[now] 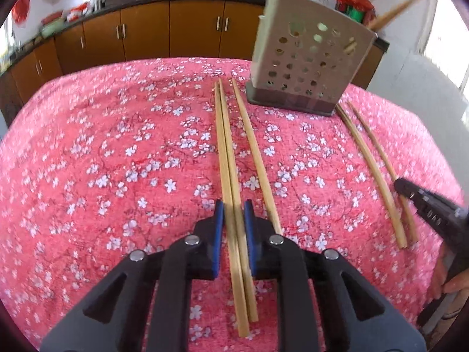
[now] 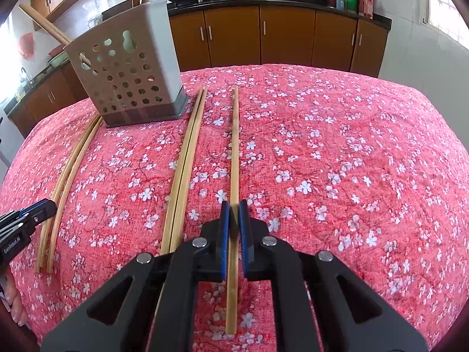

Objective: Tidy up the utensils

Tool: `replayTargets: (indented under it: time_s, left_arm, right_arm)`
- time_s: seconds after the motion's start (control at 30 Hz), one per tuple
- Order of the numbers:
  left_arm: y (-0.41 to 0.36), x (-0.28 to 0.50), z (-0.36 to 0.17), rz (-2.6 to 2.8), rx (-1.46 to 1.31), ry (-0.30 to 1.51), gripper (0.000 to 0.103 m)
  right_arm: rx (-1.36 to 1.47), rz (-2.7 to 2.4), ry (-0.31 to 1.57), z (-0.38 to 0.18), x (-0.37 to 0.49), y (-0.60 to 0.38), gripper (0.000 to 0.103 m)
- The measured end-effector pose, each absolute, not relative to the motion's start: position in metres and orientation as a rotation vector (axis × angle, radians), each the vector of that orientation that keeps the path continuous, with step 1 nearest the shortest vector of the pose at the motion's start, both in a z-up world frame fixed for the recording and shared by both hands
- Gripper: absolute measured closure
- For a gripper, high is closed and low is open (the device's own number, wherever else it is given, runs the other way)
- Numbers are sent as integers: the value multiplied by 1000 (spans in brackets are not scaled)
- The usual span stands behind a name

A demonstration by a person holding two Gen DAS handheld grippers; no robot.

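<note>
Several wooden chopsticks lie lengthwise on the pink flowered tablecloth (image 1: pixel 102 146). In the left wrist view my left gripper (image 1: pixel 233 209) straddles a touching pair of chopsticks (image 1: pixel 227 158), its blue pads slightly apart on either side. A single chopstick (image 1: pixel 255 155) lies just right of it. In the right wrist view my right gripper (image 2: pixel 234 209) straddles a single chopstick (image 2: pixel 234 152), pads narrowly apart around it. A grey perforated utensil holder (image 1: pixel 304 58) stands at the back, also in the right wrist view (image 2: pixel 132 70), with chopsticks sticking out of it.
Another pair of chopsticks (image 1: pixel 369 170) lies right of the holder; the right gripper's tip (image 1: pixel 410 192) shows beside it. In the right view a pair (image 2: pixel 184 170) lies left of my gripper, a further pair (image 2: pixel 67 182) by the left gripper's tip (image 2: pixel 38 212). Brown cabinets (image 2: pixel 287 35) behind.
</note>
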State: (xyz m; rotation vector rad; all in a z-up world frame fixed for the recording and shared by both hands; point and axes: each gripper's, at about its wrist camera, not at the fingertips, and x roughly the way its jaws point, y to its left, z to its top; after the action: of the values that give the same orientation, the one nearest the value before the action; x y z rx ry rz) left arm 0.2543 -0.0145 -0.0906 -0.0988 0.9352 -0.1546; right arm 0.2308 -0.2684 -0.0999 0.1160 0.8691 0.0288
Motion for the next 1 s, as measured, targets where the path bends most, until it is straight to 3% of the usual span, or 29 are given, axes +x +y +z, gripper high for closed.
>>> replayTargets:
  time_s: [0.8,1.0]
  left_arm:
    - [-7,259,-92,-165,-71,938,89]
    - [2,269,-94,-96,-38,941,94]
  right_arm:
    - [101,29,861,-100,231,-267,95]
    - [80,34,861,-101,228,-266,95]
